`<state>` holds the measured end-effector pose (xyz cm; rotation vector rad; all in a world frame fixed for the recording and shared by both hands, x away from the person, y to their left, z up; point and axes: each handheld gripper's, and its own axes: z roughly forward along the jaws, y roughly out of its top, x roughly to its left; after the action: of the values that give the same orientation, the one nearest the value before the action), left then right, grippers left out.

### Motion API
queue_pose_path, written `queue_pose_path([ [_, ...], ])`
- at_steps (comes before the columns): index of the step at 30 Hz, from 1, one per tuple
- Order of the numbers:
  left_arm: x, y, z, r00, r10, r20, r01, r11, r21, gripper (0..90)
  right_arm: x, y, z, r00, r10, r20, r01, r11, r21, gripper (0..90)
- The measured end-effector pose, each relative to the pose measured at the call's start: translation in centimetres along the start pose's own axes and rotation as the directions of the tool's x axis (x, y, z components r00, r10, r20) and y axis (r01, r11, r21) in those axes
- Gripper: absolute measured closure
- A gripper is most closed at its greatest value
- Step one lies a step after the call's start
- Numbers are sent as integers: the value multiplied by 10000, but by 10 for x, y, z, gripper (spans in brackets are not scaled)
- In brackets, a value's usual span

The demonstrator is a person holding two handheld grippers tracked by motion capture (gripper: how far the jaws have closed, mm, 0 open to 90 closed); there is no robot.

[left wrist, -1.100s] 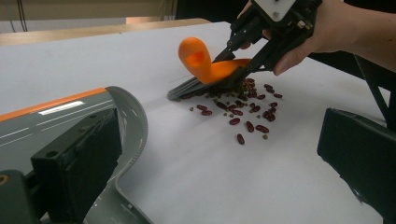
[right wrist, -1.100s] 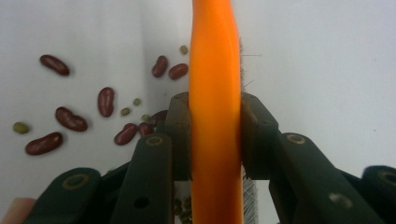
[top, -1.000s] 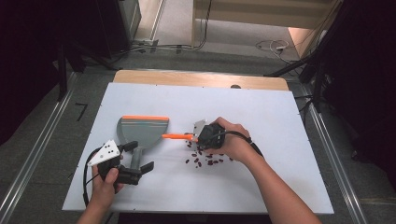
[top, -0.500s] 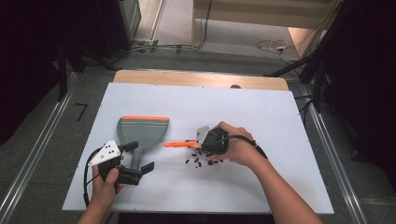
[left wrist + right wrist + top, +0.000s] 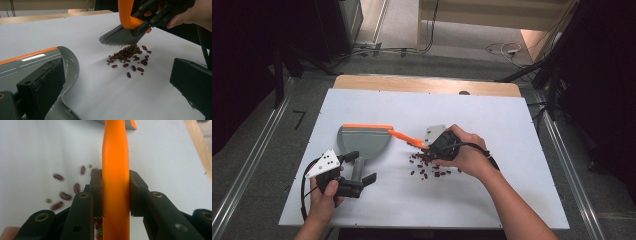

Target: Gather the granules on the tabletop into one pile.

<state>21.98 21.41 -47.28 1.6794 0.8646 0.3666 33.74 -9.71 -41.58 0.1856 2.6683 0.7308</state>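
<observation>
Dozens of loose beans (image 5: pixel 428 166) lie scattered mid-surface, light and apt to roll. Your right claw (image 5: pixel 116 192) clenches the stiff orange brush (image 5: pixel 125 23) by its handle; your left claw (image 5: pixel 357 177) stands released astride the dustpan (image 5: pixel 363 140) handle.

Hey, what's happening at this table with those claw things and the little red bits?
A person is working with a handheld claw in each hand. The right claw is shut on the orange handle of a small brush, whose bristles hang just above a pile of red beans scattered on the white table. The left claw sits at the handle of a grey dustpan lying to the left of the beans, its jaws apart. No beans are visible in the dustpan yet.
</observation>
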Motion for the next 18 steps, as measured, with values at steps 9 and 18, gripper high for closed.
queue_pose_path([
  [9, 0, 0, -1, 10000, 4, 25, -4, 10000, -76, 5, 14, 16, -3, 9581, 2524, -1353, -2497, 9676, 369, 685],
  [18, 1, 0, -1, 10000, 31, -18, -31, 10000, -27, 5, 22, 22, 11, 8511, 3951, -3457, -3829, 9177, 1064, 684],
])
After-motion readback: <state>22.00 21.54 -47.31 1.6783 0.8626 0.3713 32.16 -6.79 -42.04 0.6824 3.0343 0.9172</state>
